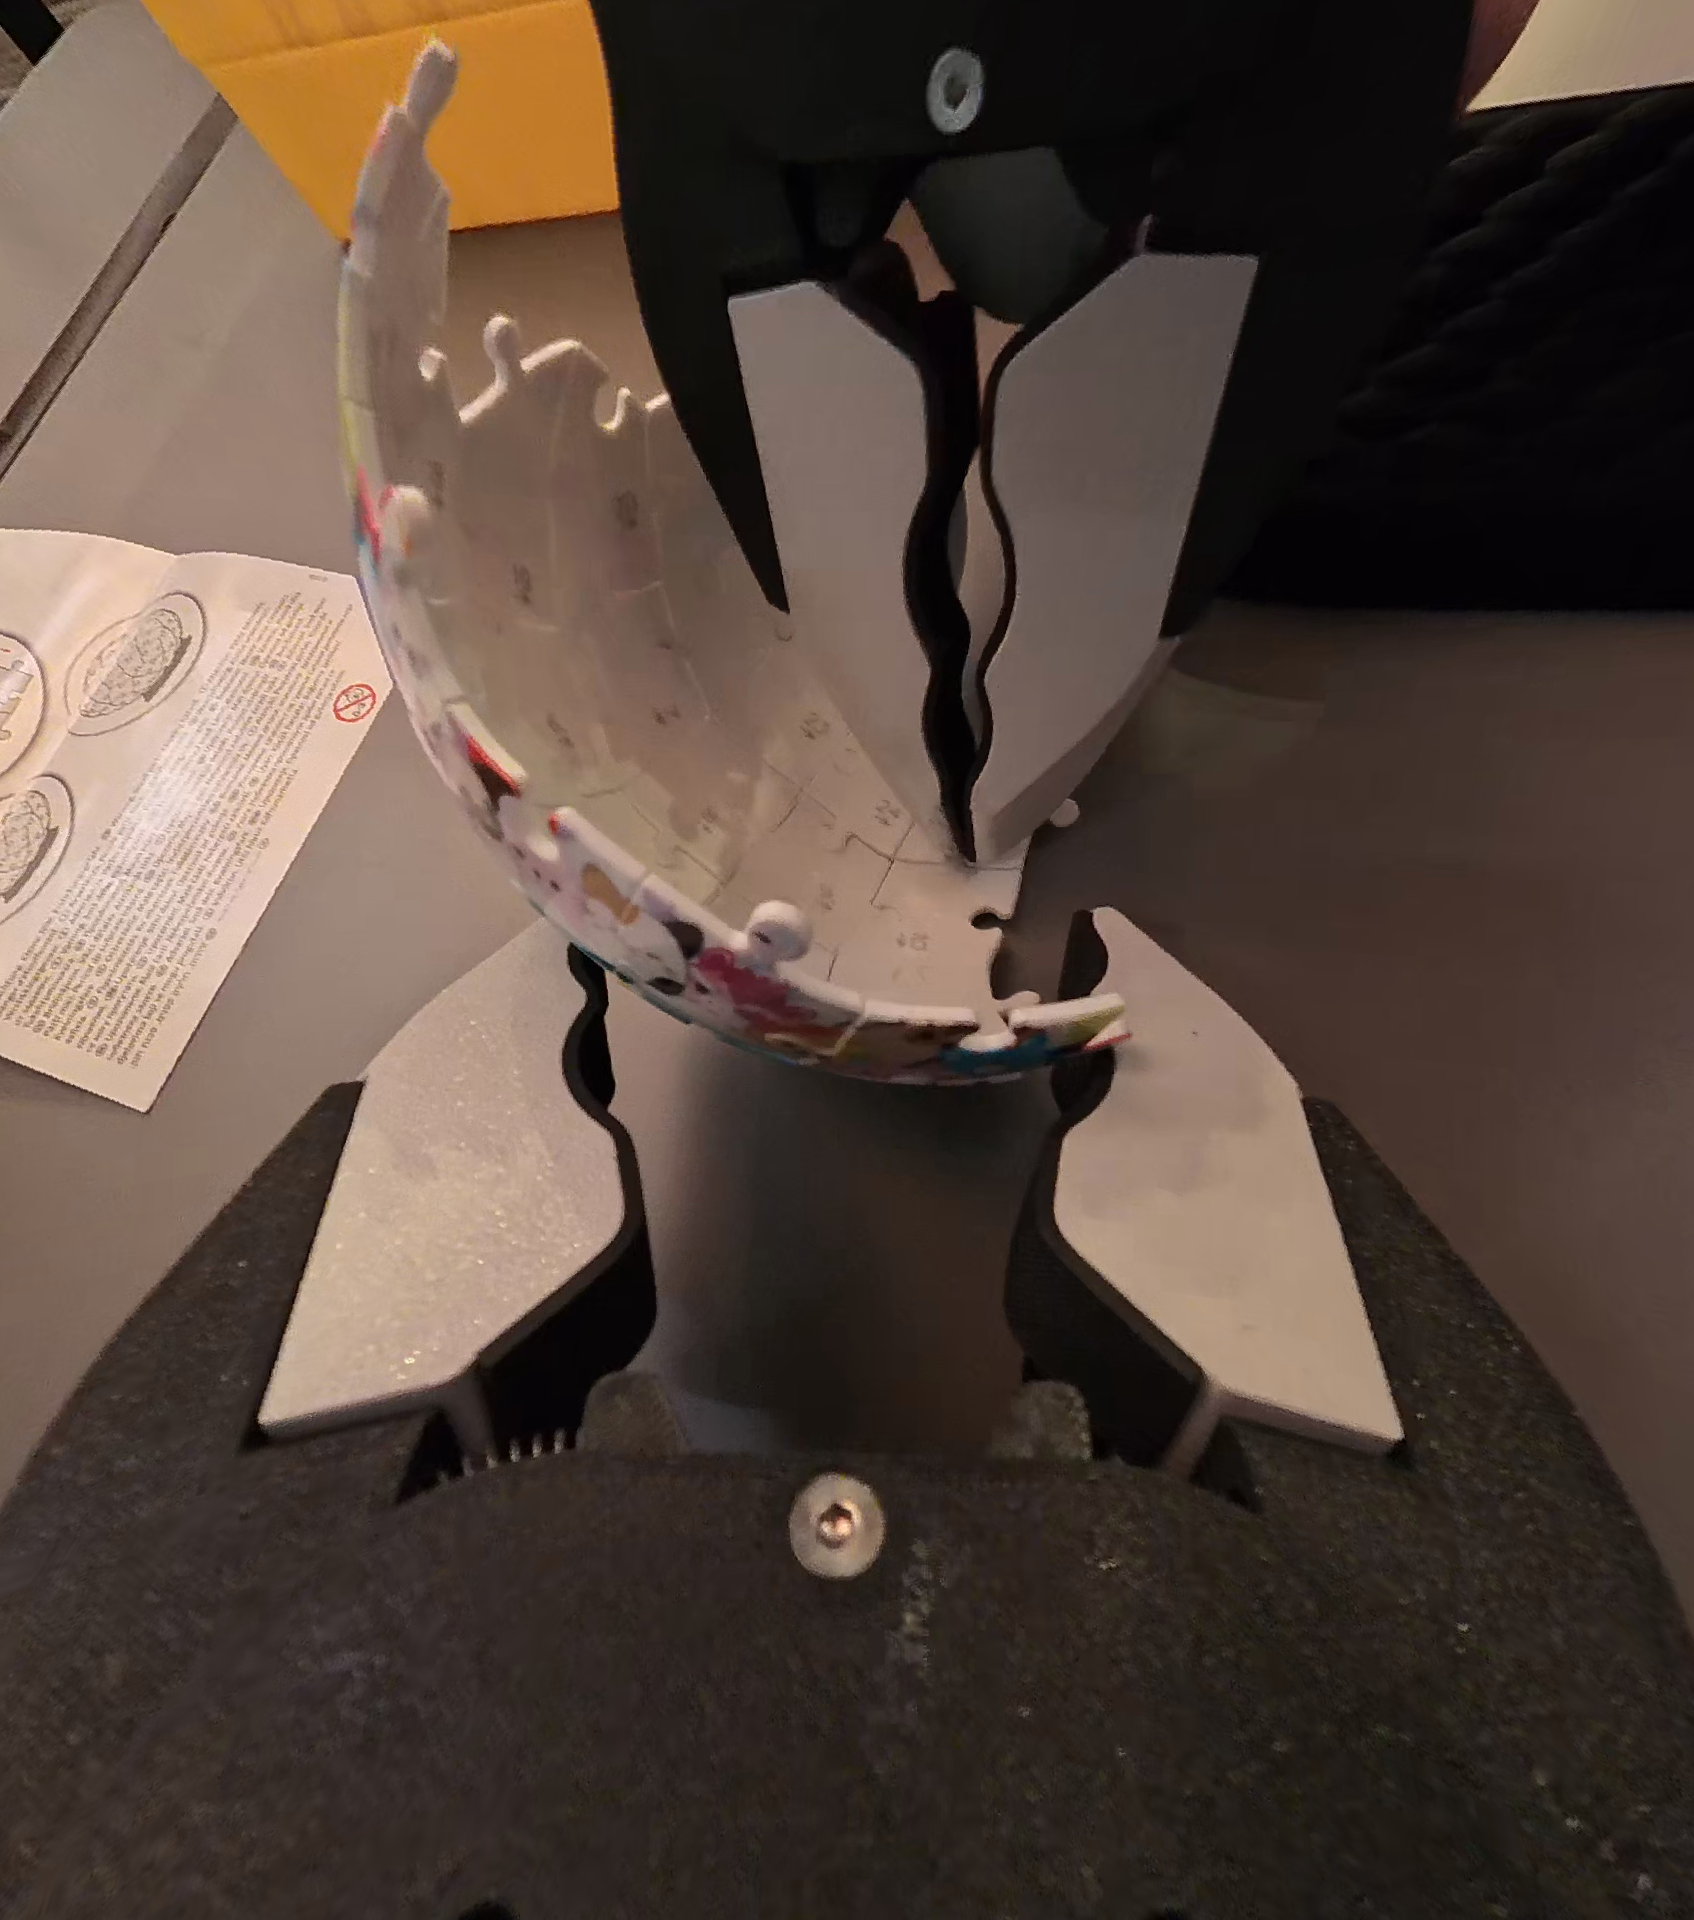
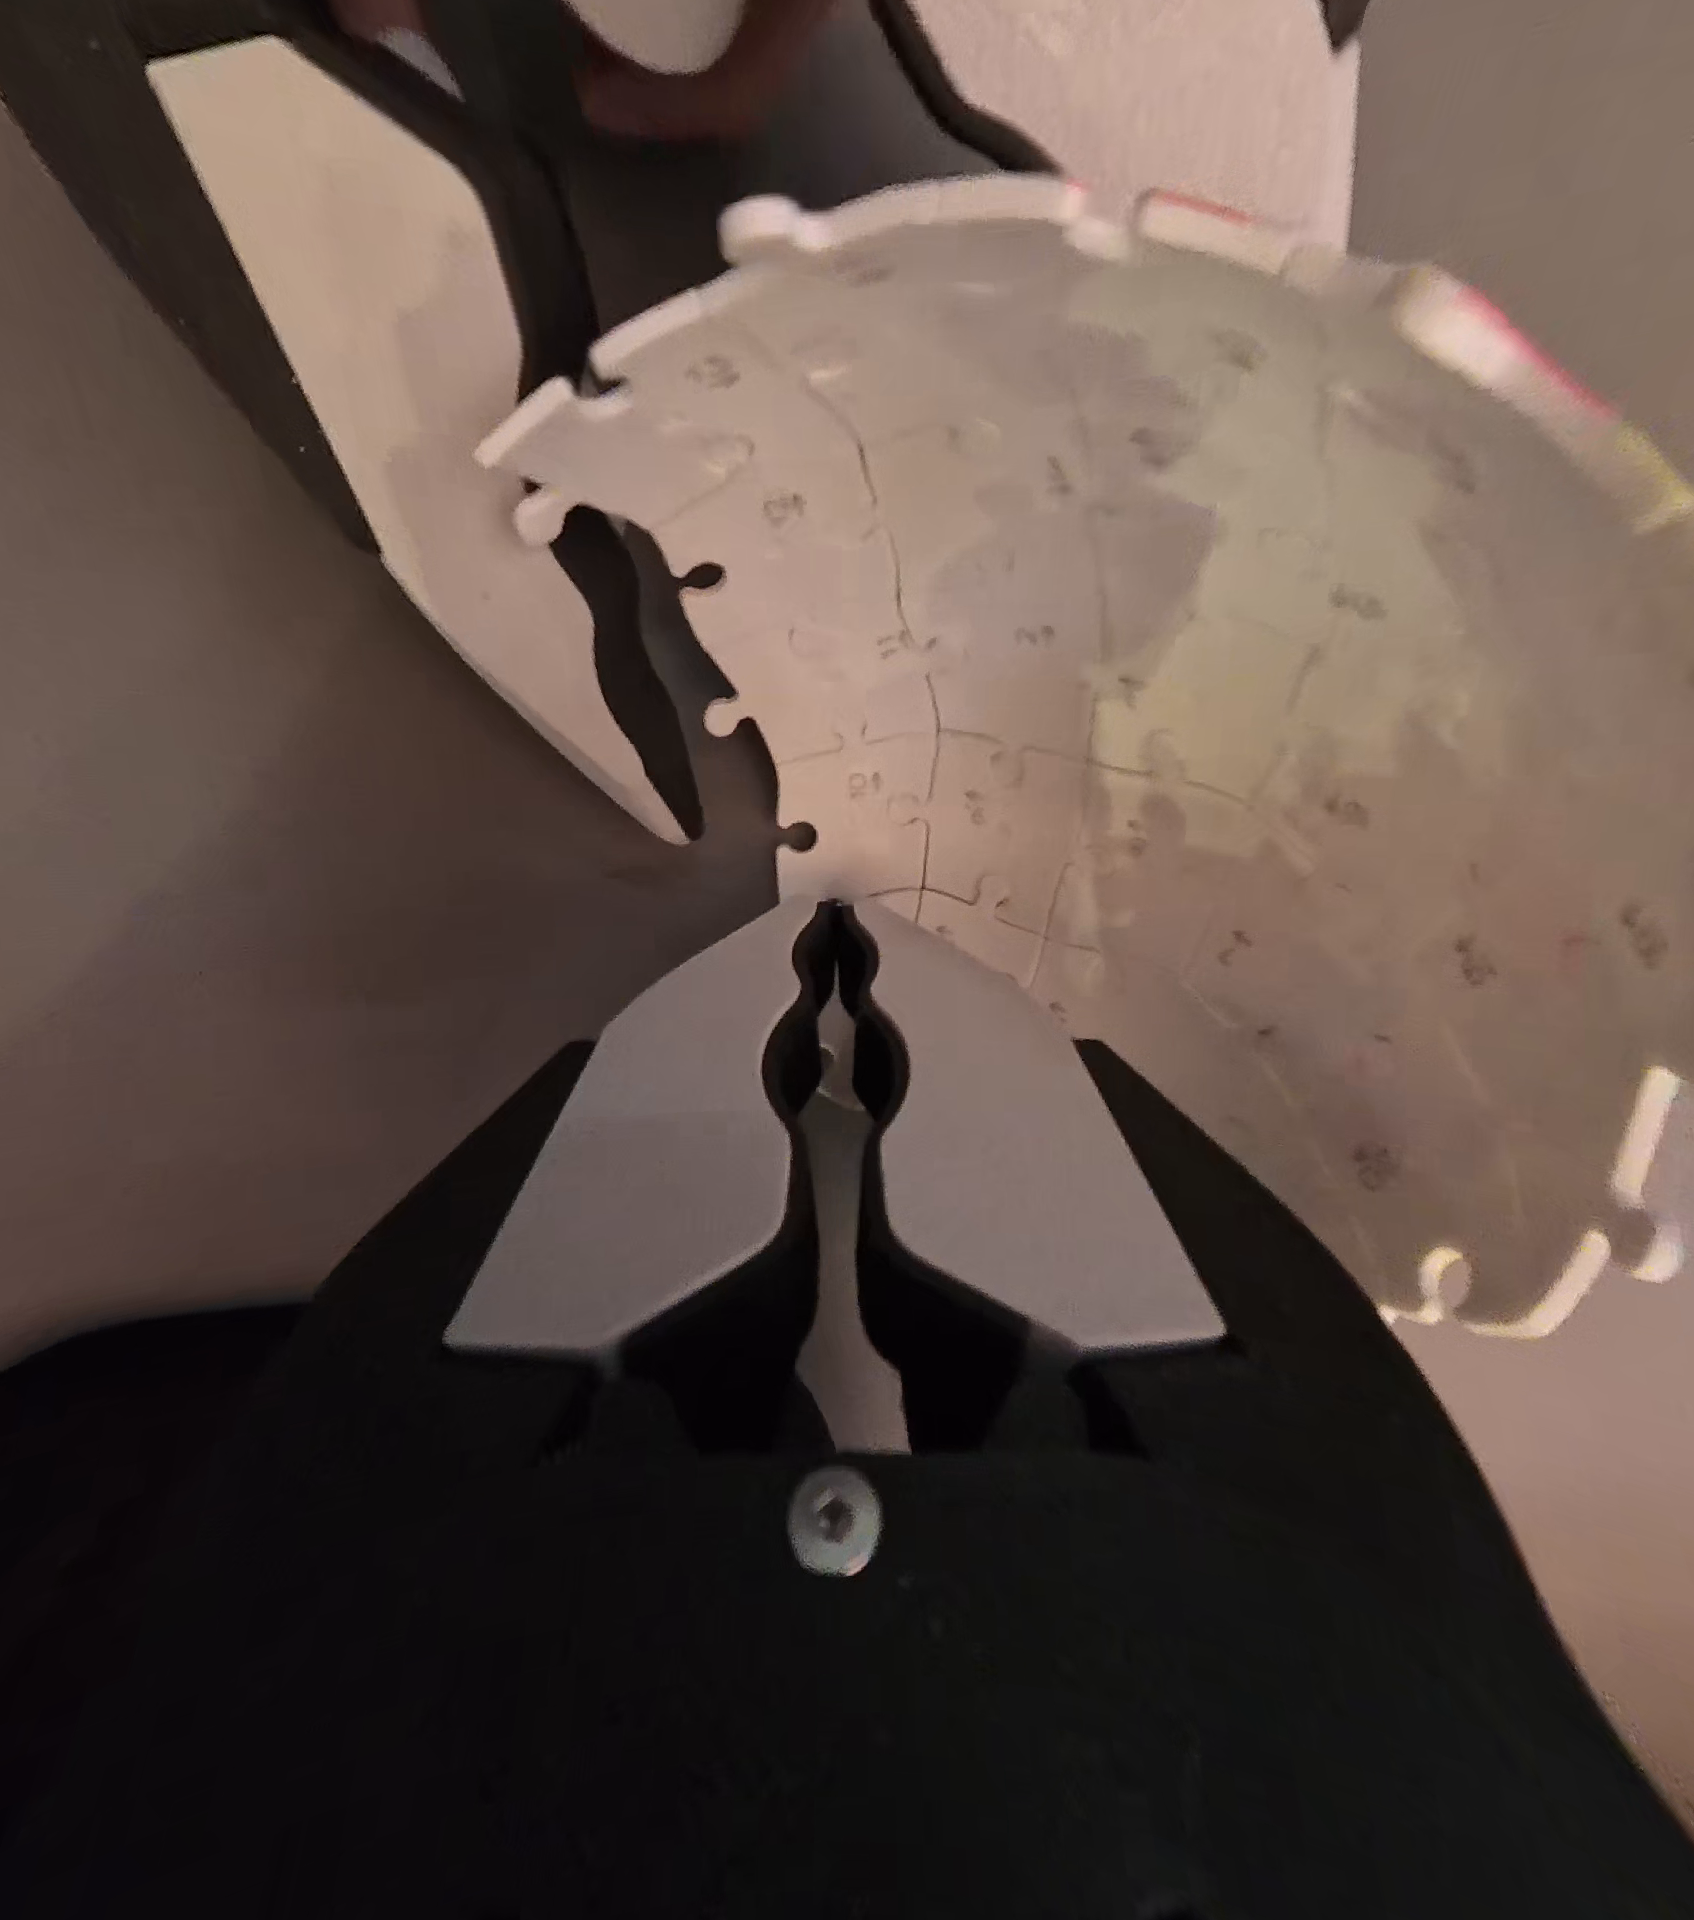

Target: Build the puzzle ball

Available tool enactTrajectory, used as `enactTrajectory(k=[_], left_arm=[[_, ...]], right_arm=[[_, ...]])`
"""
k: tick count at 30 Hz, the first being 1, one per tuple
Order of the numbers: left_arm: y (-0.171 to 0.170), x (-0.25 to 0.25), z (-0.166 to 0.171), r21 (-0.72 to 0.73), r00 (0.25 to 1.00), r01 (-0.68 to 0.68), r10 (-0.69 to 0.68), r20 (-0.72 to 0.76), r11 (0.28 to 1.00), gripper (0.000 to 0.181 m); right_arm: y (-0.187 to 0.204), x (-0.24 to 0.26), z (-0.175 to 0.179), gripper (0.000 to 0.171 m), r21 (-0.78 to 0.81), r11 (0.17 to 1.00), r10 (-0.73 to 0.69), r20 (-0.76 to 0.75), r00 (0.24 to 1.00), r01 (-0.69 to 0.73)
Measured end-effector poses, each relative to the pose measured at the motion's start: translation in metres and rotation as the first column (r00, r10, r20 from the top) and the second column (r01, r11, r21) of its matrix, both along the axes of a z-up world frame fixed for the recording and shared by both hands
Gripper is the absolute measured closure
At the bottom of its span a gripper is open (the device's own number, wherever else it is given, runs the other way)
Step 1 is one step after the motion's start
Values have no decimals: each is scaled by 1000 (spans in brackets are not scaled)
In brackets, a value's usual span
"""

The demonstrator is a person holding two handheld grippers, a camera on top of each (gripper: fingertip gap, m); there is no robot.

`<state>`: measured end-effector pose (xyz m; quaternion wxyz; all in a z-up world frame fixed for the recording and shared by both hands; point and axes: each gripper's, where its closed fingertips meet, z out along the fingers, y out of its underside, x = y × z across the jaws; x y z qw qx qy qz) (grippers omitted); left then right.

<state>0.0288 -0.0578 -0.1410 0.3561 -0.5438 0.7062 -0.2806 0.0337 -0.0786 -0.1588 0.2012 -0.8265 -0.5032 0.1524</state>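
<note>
White inside and printed in colours outside, the half-built ball [image 1: 604, 675] hangs above the grey table [image 1: 1445, 935], away from its edges. The right gripper [image 1: 962, 842] comes down from above, fingers pinched together on the shell's lower rim. The left gripper [image 1: 843, 997] sits just below the shell with its fingers spread apart, the right one touching a loose-looking edge piece [image 1: 1071, 1013]. A leaflet [image 1: 95, 790] lies near the table's left edge.
</note>
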Motion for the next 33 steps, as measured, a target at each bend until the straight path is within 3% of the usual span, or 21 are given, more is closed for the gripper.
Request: enactTrajectory(k=[7,10,12,15,33], left_arm=[[0,3,3,-17,1000,-1,2,20,1000,97],[-1,3,5,-31,1000,3,-3,28,1000,98],[-1,3,5,-31,1000,5,-4,28,1000,99],[-2,4,4,-20,1000,3,-2,23,1000,98],[-1,6,3,-33,1000,0,1,16,999,97]], right_arm=[[1,-2,2,170,93,995,31,-83,996,-23],[7,2,4,157,154,988,-1,-114,993,19],[7,2,4,157,140,990,-10,-144,990,30],[2,1,3,169,145,989,48,-133,990,-28],[2,2,2,166,59,997,61,-125,990,-54]])
